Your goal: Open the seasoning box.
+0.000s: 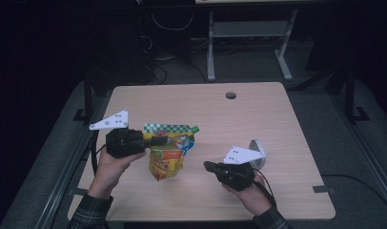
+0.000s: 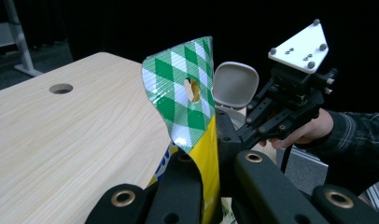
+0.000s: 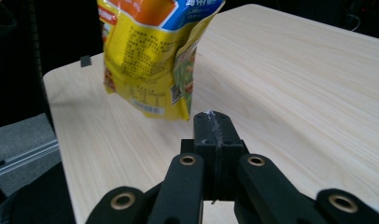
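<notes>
A yellow snack bag [image 1: 167, 157] with a green-and-white checked top [image 2: 187, 93] hangs from my left gripper [image 1: 162, 140], which is shut on that top edge [image 2: 211, 156]. The bag's lower end dangles just over the wooden table [image 1: 239, 119]. My right gripper [image 1: 207, 165] sits to the right of the bag and a little below it, shut with nothing between its jaws [image 3: 212, 125]. In the right gripper view the bag [image 3: 145, 60] hangs just ahead of the fingertips without touching them. The left gripper view shows the right gripper [image 2: 253, 123] beyond the bag.
A white, rounded open-lidded container [image 1: 257, 152] stands on the table behind the right hand, also visible past the bag [image 2: 234, 84]. A round cable hole [image 1: 230, 95] sits near the table's far edge. Grey desk legs [image 1: 249, 43] stand on the floor beyond.
</notes>
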Demonstrator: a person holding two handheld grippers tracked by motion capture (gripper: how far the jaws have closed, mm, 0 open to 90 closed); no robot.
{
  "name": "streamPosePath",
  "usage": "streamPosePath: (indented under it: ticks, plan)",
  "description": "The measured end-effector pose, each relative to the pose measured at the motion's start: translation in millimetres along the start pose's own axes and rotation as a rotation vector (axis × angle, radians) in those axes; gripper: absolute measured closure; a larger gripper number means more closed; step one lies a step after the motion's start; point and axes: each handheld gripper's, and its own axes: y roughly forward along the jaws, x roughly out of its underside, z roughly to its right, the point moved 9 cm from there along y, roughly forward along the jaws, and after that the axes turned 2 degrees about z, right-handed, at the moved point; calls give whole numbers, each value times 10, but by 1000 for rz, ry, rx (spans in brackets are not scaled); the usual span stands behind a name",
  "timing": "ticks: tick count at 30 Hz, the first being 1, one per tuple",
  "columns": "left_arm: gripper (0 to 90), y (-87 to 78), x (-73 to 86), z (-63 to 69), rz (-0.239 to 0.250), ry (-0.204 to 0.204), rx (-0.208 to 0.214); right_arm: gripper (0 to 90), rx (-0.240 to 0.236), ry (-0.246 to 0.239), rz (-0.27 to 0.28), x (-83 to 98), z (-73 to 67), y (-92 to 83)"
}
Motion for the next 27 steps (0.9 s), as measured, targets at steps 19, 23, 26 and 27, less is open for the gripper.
streamPosePath:
  ticks: [19, 23, 26, 27]
  plan:
    - [900, 141, -233, 225, 25, 26, 65, 900, 53, 9, 17, -86, 21, 146]
    - [900, 173, -259, 255, 31, 28, 77, 900, 55, 14, 29, -112, 17, 176]
    - [900, 197, -266, 271, 31, 23, 85, 900, 60, 13, 36, -128, 9, 203]
    - [900, 202, -264, 274, 29, 25, 88, 900, 64, 6, 42, -136, 7, 216]
